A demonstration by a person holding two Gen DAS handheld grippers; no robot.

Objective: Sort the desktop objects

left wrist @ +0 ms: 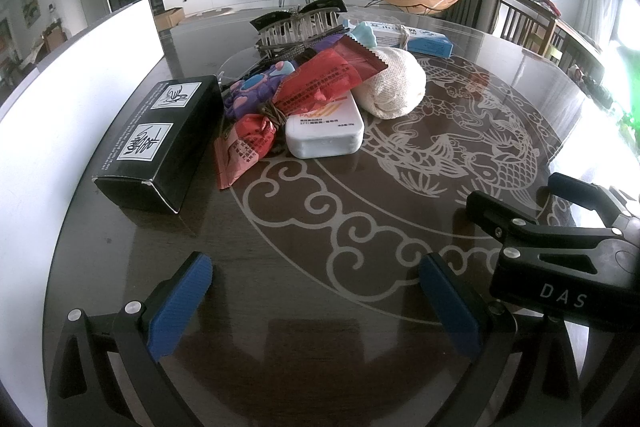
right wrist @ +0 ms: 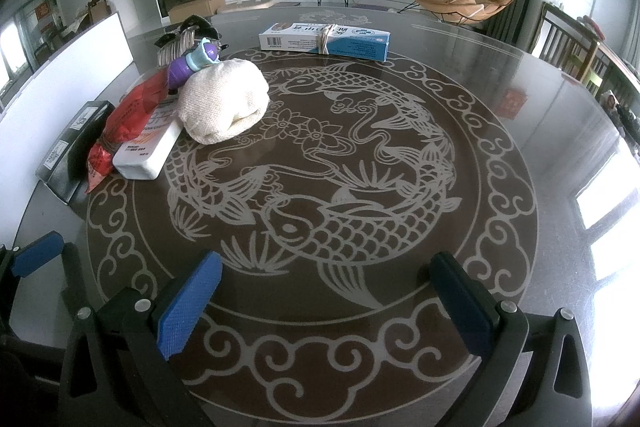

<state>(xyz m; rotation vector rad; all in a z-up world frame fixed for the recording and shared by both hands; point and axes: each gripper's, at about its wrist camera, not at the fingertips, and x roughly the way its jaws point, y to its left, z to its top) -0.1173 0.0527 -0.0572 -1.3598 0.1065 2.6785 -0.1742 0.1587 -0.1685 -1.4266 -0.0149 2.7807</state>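
Note:
A pile sits on the round glass table [left wrist: 360,219]: a black box [left wrist: 160,143], red snack packets [left wrist: 328,79], a white flat bottle [left wrist: 326,135], a cream cloth bundle [left wrist: 392,87], a purple toy [left wrist: 248,91], hair claws [left wrist: 300,21] and a blue-white carton [left wrist: 416,39]. My left gripper [left wrist: 316,299] is open and empty, low over the table in front of the pile. My right gripper [right wrist: 324,303] is open and empty over the fish pattern; it also shows in the left wrist view [left wrist: 560,207]. The bundle [right wrist: 222,103], bottle [right wrist: 148,151] and carton [right wrist: 324,41] lie ahead of it.
A white board [left wrist: 76,99] stands along the table's left edge. The fish pattern [right wrist: 320,163] covers the middle and right of the table. Wooden chairs [left wrist: 528,23] stand beyond the far right rim.

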